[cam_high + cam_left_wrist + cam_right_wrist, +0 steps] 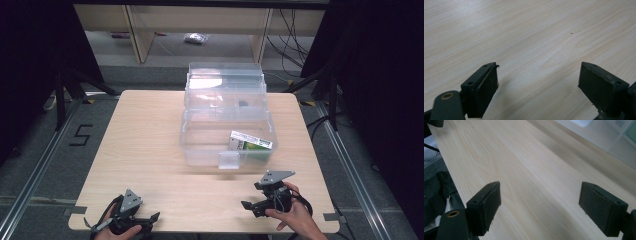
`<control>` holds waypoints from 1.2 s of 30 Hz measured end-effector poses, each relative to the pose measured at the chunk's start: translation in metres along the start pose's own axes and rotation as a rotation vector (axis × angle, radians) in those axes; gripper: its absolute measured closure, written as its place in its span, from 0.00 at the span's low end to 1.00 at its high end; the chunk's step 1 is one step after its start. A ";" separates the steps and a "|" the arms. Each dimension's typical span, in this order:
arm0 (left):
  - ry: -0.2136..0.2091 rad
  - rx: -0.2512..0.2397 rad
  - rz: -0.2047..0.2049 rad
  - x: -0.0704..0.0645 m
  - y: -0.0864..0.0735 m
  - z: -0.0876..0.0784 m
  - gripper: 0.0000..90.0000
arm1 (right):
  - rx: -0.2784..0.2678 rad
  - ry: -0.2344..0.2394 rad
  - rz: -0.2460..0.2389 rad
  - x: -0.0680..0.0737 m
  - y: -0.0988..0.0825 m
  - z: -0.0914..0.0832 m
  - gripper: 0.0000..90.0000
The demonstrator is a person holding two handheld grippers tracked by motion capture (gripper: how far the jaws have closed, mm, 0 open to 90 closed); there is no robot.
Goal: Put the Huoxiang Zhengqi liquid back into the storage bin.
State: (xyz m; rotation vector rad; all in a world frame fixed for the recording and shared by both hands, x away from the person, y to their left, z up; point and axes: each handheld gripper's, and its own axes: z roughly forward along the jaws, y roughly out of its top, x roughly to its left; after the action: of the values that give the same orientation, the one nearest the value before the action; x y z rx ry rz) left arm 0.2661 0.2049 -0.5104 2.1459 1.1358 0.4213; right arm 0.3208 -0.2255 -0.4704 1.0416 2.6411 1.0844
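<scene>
Grippers rest low at the near edge of a light wooden table [150, 145], one in each of a person's hands. Taking the table's middle as the clock centre, the left gripper [150, 218] sits at about 7 o'clock and the right gripper [248, 206] at about 5 o'clock, well apart from each other. Each gripper view looks along two black jaws standing wide, with bare wood grain between the pads and nothing held; the left gripper [537, 82] and the right gripper [539, 206] look alike in this. A clear plastic storage box [200, 150] stands open just past the middle, toward 12 o'clock, its clear lid [225, 80] tipped back behind it. Inside, against the wall at roughly 3 o'clock, lies a small green and white carton [251, 142]. A clear latch tab [229, 161] hangs on the near wall. This looks like a rest point, with neither tool near the box. Judging by the layout, the next move calls for the right gripper to rise, travel toward 12 o'clock over the near wall, and come down on the carton.
</scene>
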 end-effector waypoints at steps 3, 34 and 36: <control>0.001 -0.003 -0.001 0.000 0.000 0.000 0.17 | 0.001 -0.001 0.001 0.000 -0.002 0.000 0.21; 0.024 -0.003 0.007 -0.002 0.000 0.002 0.17 | 0.055 -0.070 -0.047 0.006 -0.034 0.000 0.19; 0.005 0.008 0.016 0.000 0.000 0.000 0.17 | 0.035 -0.075 -0.034 0.007 -0.033 0.000 0.19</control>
State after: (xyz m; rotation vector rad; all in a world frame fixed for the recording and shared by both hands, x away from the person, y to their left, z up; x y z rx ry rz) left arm 0.2665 0.2046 -0.5105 2.1631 1.1260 0.4297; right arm 0.2970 -0.2387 -0.4909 1.0193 2.6182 0.9764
